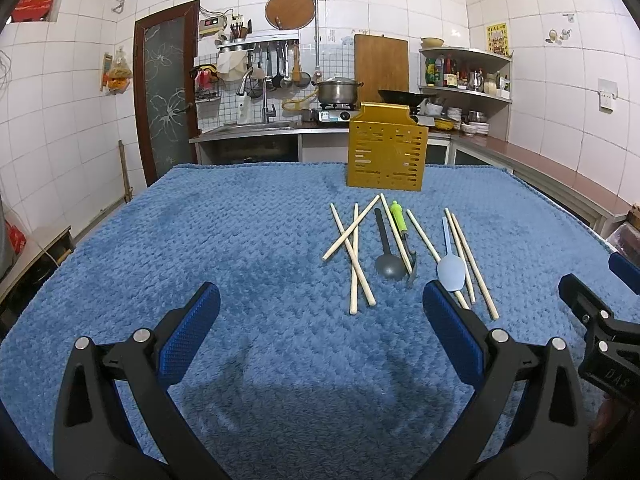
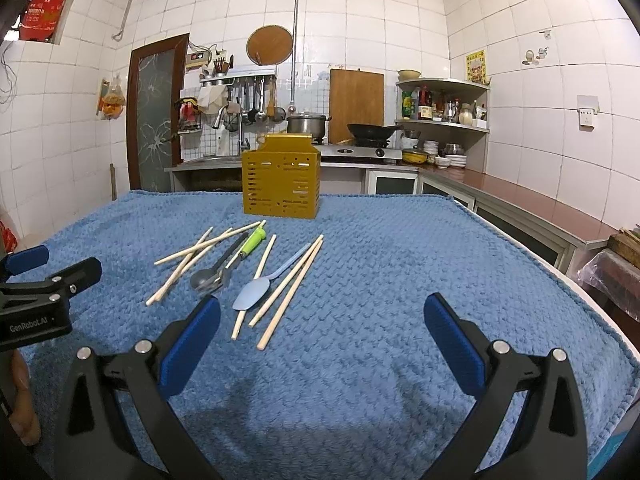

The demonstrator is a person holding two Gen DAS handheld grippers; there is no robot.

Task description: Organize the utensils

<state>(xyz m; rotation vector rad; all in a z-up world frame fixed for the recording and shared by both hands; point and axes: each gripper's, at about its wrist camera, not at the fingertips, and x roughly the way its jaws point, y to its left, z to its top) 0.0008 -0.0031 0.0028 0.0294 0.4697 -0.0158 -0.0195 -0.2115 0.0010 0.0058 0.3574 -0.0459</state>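
Several wooden chopsticks (image 1: 353,246) (image 2: 188,258), a dark grey spoon (image 1: 389,266) (image 2: 206,278), a green-handled peeler (image 1: 400,218) (image 2: 253,242) and a pale blue spoon (image 1: 451,270) (image 2: 251,294) lie loose on the blue towel (image 1: 200,240) (image 2: 400,264). A gold perforated utensil holder (image 1: 386,152) (image 2: 281,182) stands upright behind them. My left gripper (image 1: 320,308) is open and empty, just short of the utensils. My right gripper (image 2: 322,316) is open and empty, to the right of the chopstick ends.
Each gripper shows at the edge of the other's view: the right gripper (image 1: 596,312) and the left gripper (image 2: 44,288). A kitchen counter with stove (image 2: 360,152), pot and shelves runs behind and along the right of the table.
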